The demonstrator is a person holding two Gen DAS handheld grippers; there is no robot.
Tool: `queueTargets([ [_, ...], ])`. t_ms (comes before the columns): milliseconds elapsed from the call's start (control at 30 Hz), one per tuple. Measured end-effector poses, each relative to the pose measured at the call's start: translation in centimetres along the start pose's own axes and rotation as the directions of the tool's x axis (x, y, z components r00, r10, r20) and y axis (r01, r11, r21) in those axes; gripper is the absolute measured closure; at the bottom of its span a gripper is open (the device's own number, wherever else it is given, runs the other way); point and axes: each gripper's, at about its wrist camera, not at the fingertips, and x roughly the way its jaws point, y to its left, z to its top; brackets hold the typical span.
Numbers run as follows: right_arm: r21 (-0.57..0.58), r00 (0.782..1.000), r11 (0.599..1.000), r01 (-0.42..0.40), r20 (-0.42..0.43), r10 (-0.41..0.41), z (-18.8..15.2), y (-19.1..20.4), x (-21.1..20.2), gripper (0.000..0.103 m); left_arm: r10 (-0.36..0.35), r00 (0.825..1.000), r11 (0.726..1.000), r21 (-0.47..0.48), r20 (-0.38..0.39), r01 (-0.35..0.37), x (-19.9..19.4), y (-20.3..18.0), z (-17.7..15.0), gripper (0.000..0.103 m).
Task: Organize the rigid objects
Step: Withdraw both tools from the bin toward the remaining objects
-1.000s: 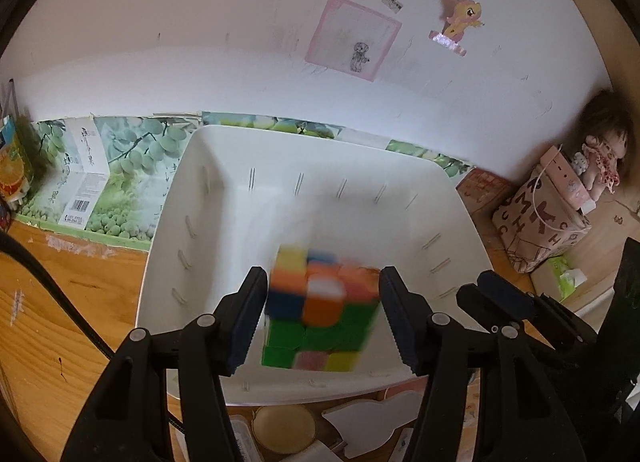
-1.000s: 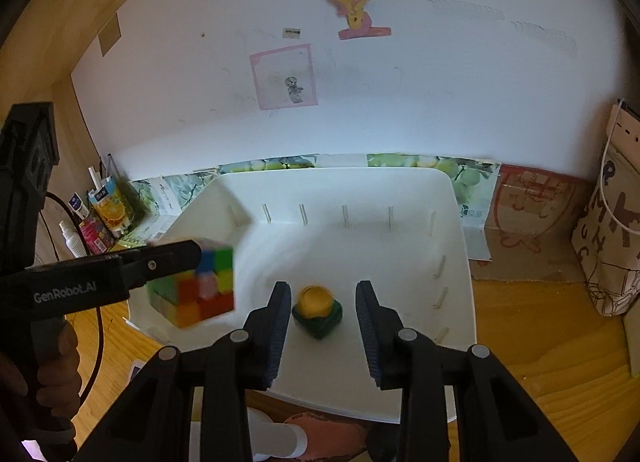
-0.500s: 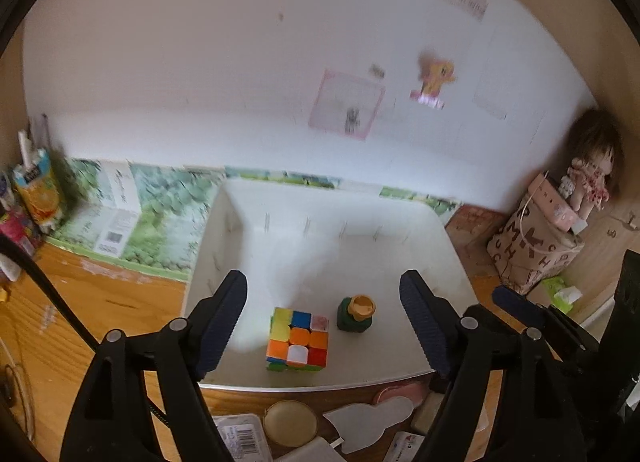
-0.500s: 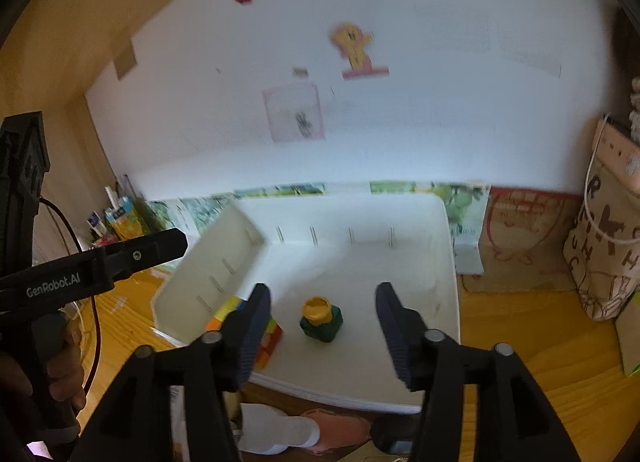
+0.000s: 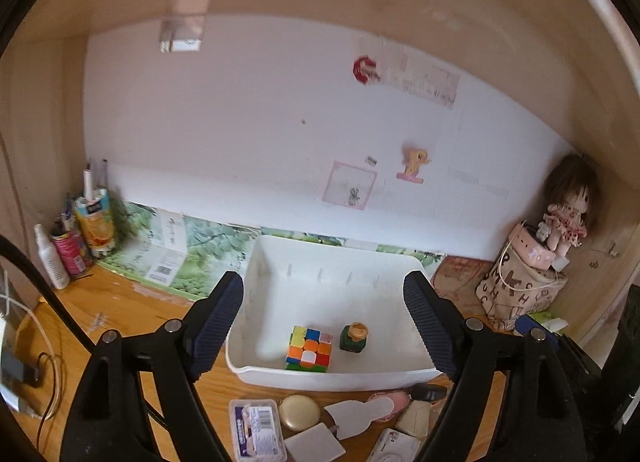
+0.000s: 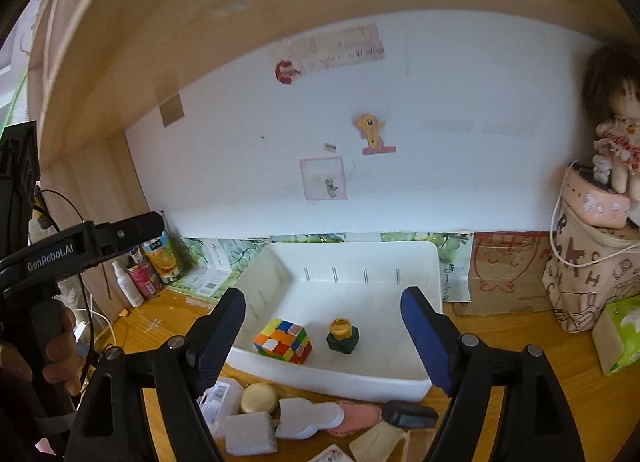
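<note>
- The left gripper [image 5: 323,328] hangs above the white bin [image 5: 400,262], jaws wide after just opening, nothing between them.
- The puzzle cube [image 5: 309,349] sits inside the bin by its near wall; the small green bottle [image 5: 353,337] stands just right of it, apart.
- The right gripper [image 6: 322,336], likewise just opened and empty, hovers over the bin's near rim.
- Two items look stowed. Left in front of the bin: a labelled packet [image 5: 256,424], a round gold tin [image 5: 299,412], white cards and a pink piece, tightly clustered, so picking one out may be awkward.

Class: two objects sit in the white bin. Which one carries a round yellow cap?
The small dark green bottle, right of the multicoloured puzzle cube; the cube has only flat coloured squares.
</note>
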Motion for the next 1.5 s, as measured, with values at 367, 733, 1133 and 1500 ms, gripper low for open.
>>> queueTargets([
  [367, -0.004, 1.000, 1.000, 0.006, 0.010, -0.006, -2.7, 0.2, -5.9, 0.020, 0.072, 0.997, 0.996, -0.063, 0.027, -0.071, -5.7, -0.5, -3.7, 0.018],
  [733, 0.049, 0.999, 0.999, -0.005, -0.045, 0.008, -5.5, -0.2, -8.1, 0.020, 0.135, 0.989, 0.989, -0.057, -0.066, -0.139, -7.9, -0.9, -7.2, 0.018],
  [1133, 0.175, 0.988, 0.984, -0.020, -0.149, 0.047, -9.0, -0.7, -7.7, 0.020, 0.163, 0.956, 0.985, -0.016, -0.243, -0.172, -7.3, -0.5, -10.6, 0.018],
  [1500, 0.279, 0.947, 0.960, -0.008, -0.307, 0.097, -12.7, -0.4, -5.2, 0.020, 0.197, 0.878, 0.978, 0.029, -0.436, -0.205, -4.5, 0.7, -14.5, 0.018],
])
